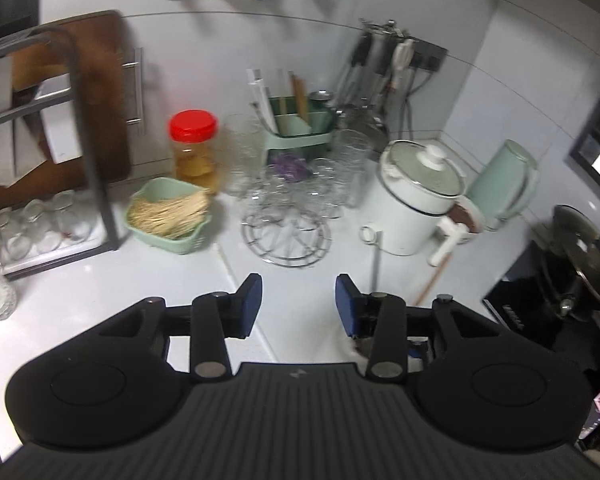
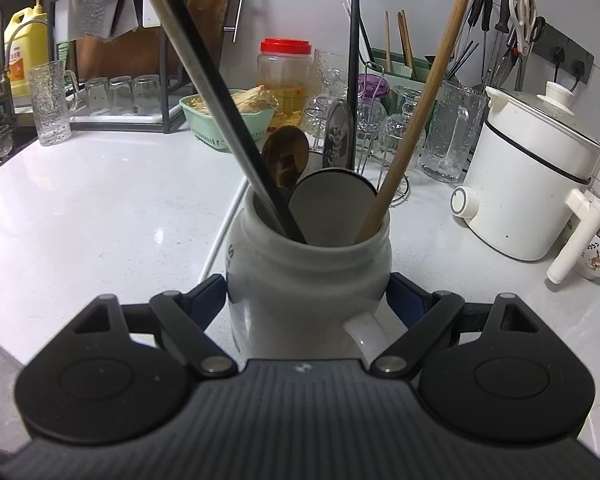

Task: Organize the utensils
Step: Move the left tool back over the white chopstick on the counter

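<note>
My right gripper [image 2: 306, 294] is shut on a white ceramic jar [image 2: 312, 276] that has a handle on the near side. Its blue pads press the jar's two sides. Several utensils stand in the jar: a steel-and-black handle [image 2: 216, 96], a wooden spoon [image 2: 286, 156], a metal spoon [image 2: 340, 132], a round flat head [image 2: 332, 208] and a long wooden handle [image 2: 428, 96]. My left gripper [image 1: 298, 294] hangs open above the white counter [image 1: 300, 320] with nothing between its fingers. A green utensil caddy [image 1: 296, 128] with chopsticks stands by the back wall.
A red-lidded jar [image 1: 194, 148], a green basket of thin sticks [image 1: 168, 212] and a wire rack of glasses [image 1: 292, 196] crowd the back. A white electric pot [image 1: 416, 200] stands at the right, a dark pan [image 1: 584, 264] beyond it. A dish rack [image 1: 52, 216] sits left.
</note>
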The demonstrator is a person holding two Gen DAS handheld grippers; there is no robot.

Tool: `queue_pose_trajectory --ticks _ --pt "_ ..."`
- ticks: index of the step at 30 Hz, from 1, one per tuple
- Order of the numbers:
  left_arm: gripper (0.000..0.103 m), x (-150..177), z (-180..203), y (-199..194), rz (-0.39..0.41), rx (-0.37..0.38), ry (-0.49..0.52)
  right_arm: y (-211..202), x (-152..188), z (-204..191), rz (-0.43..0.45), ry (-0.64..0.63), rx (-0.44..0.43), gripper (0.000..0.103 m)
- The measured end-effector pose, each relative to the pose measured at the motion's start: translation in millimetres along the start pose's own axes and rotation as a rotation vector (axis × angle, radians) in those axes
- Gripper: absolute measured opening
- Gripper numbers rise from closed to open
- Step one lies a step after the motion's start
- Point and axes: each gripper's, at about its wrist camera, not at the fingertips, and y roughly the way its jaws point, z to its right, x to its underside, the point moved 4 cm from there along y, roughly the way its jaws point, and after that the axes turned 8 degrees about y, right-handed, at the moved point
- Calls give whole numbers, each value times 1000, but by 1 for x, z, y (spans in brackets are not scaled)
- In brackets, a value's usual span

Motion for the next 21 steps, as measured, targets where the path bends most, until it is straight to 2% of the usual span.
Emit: queue_pose_trajectory --ticks 2,4,6,10,13,15,17,21 --pt "51 9 -10 4 0 -23 -13 0 0 0 -1 4 5 89" --pt "64 19 -19 10 4 -38 -31 -1 0 0 -3 7 10 89" --pt "67 29 -25 18 11 -59 -40 -1 0 0 -3 12 17 89" --pt "84 52 -35 42 -21 -105 -55 -2 1 0 -6 22 30 89" --pt "90 69 -40 60 -35 -146 -59 -2 1 -1 -6 29 40 89" --pt "95 78 -42 72 -52 -148 -53 -2 2 -1 -6 32 46 89" --pt "96 83 -44 84 -78 -169 -42 -2 1 -1 -6 34 50 89" --pt "97 90 -50 105 -77 -209 -72 -2 2 -2 -5 34 55 89"
